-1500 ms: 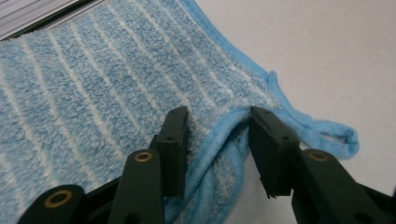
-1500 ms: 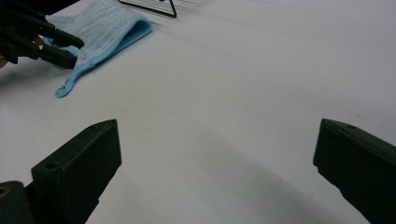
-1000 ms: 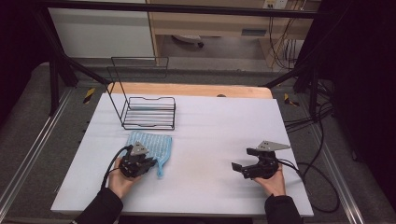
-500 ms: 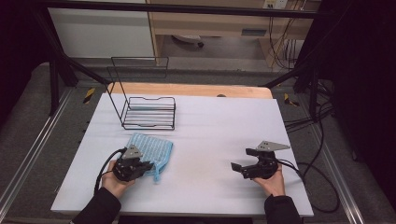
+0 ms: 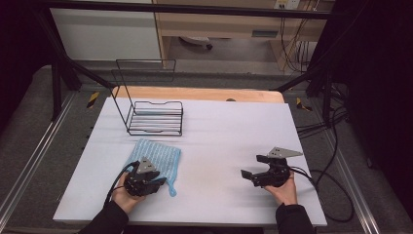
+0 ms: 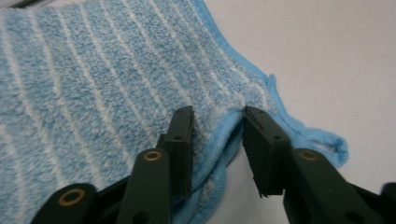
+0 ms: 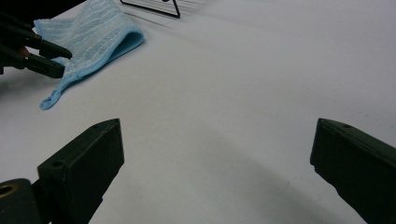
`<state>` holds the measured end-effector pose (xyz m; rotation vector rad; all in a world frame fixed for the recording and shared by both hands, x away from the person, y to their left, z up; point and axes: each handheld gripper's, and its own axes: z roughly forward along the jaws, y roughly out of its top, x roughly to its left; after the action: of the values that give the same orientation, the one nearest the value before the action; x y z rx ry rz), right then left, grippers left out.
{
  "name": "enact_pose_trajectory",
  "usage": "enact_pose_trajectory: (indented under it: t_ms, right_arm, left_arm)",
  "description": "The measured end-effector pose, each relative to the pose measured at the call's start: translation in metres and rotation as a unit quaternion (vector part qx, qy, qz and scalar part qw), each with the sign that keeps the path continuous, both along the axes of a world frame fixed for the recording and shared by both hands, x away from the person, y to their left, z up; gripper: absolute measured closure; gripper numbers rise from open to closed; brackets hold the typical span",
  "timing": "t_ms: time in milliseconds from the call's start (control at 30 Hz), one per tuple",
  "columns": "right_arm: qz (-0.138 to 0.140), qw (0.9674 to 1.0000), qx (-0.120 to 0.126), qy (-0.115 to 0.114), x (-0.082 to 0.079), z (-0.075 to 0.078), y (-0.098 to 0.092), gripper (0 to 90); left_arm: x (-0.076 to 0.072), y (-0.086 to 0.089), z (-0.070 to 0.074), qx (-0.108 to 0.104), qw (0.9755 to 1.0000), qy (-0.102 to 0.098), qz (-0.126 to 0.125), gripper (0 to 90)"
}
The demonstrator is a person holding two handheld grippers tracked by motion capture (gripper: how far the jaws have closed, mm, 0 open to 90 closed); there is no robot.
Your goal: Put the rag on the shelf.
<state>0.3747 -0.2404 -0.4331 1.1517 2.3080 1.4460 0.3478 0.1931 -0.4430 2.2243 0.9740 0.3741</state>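
A light blue striped cloth (image 5: 157, 155) (image 6: 93, 79) (image 7: 95, 30) lies folded on the white table (image 5: 234, 126), left of centre. My left gripper (image 5: 155, 183) (image 6: 217, 114) sits at the cloth's near corner. Its jaws have just been opening. The cloth's hemmed edge lies loose in the gap between them, and the hanging loop (image 6: 334, 142) trails beside them. The left gripper (image 7: 58, 60) appears far off in the right gripper view. My right gripper (image 5: 252, 166) (image 7: 217, 125) rests open on bare table at the near right, with nothing between its jaws.
A black wire rack (image 5: 156, 117) (image 7: 154, 7) stands behind the cloth at the back left. A wooden board (image 5: 195, 93) runs along the table's far edge. Cables (image 5: 321, 185) trail off to the right of the right hand.
The left gripper dragged the cloth's corner slightly toward the near edge, so the cloth lies wider and flatter. Its jaws then parted off the hem. The right gripper has not moved.
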Motion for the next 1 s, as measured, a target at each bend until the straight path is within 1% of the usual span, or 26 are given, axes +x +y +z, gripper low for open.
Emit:
enact_pose_trajectory:
  t_ms: [100, 167, 233, 300, 333, 367, 400, 467, 500, 567, 633, 700, 767, 800, 867, 1000]
  right_arm:
    - [-0.001, 1.0000, 0.001, 0.000, 0.000, 0.000, 0.000, 3.3]
    - [-0.001, 1.0000, 0.003, 0.000, 0.000, 0.000, 0.000, 3.3]
    - [0.001, 1.0000, 0.003, 0.000, 0.000, 0.000, 0.001, 3.3]
    - [0.001, 1.0000, 0.002, 0.001, 0.000, -0.001, 0.001, 3.5]
    - [0.001, 1.0000, 0.002, 0.001, 0.000, -0.001, 0.001, 3.5]
    - [0.002, 1.0000, 0.004, 0.002, 0.000, -0.001, 0.002, 3.8]
    - [0.003, 1.0000, 0.005, 0.001, 0.000, 0.000, 0.002, 4.0]
    - [0.005, 1.0000, 0.005, -0.001, 0.000, 0.000, 0.003, 4.2]
    - [0.006, 1.0000, 0.006, -0.002, 0.000, 0.001, 0.003, 4.3]
    - [0.007, 1.0000, 0.004, -0.002, 0.000, 0.001, 0.004, 4.4]
    - [0.010, 0.9999, 0.007, -0.004, -0.001, 0.002, 0.005, 4.8]
    - [0.011, 0.9999, 0.009, -0.003, -0.001, 0.003, 0.007, 5.0]
    - [0.013, 0.9999, 0.011, -0.002, -0.002, 0.004, 0.008, 5.4]
    - [0.016, 0.9998, 0.010, -0.003, -0.002, 0.005, 0.009, 5.6]
    - [0.019, 0.9997, 0.012, -0.005, -0.003, 0.007, 0.013, 6.4]
    - [0.025, 0.9995, 0.017, -0.004, -0.003, 0.009, 0.020, 7.3]
  left_arm:
    - [-0.004, -0.005, -0.002, 0.017, 0.9996, -0.019, 0.010, 66.7]
    - [-0.004, -0.005, -0.002, 0.018, 0.9995, -0.019, 0.018, 67.6]
    - [-0.002, -0.005, -0.001, 0.019, 0.9994, -0.016, 0.025, 72.6]
    - [-0.002, -0.006, -0.001, 0.023, 0.9993, -0.017, 0.026, 78.6]
    - [-0.002, -0.007, 0.000, 0.026, 0.9993, -0.016, 0.023, 78.6]
    - [-0.002, -0.008, 0.000, 0.028, 0.9992, -0.018, 0.023, 82.6]
    - [-0.002, -0.009, 0.000, 0.033, 0.9991, -0.019, 0.020, 83.4]
    - [-0.003, -0.009, 0.001, 0.035, 0.9990, -0.022, 0.017, 84.5]
    - [-0.003, -0.009, 0.001, 0.034, 0.9991, -0.021, 0.014, 85.1]
    - [-0.003, -0.006, 0.003, 0.025, 0.9995, -0.017, 0.010, 85.6]
    - [-0.003, 0.000, 0.006, 0.016, 0.9998, -0.008, 0.000, 85.8]
    - [-0.004, 0.006, 0.008, 0.009, 0.9999, -0.004, -0.011, 85.8]
    - [-0.007, 0.014, 0.010, 0.002, 0.9997, 0.007, -0.023, 85.7]
    - [-0.007, 0.014, 0.010, 0.002, 0.9997, 0.007, -0.023, 85.7]
    - [-0.009, 0.019, 0.009, 0.005, 0.9993, 0.013, -0.036, 85.5]
    - [-0.013, 0.028, 0.008, -0.002, 0.9987, 0.023, -0.046, 84.6]
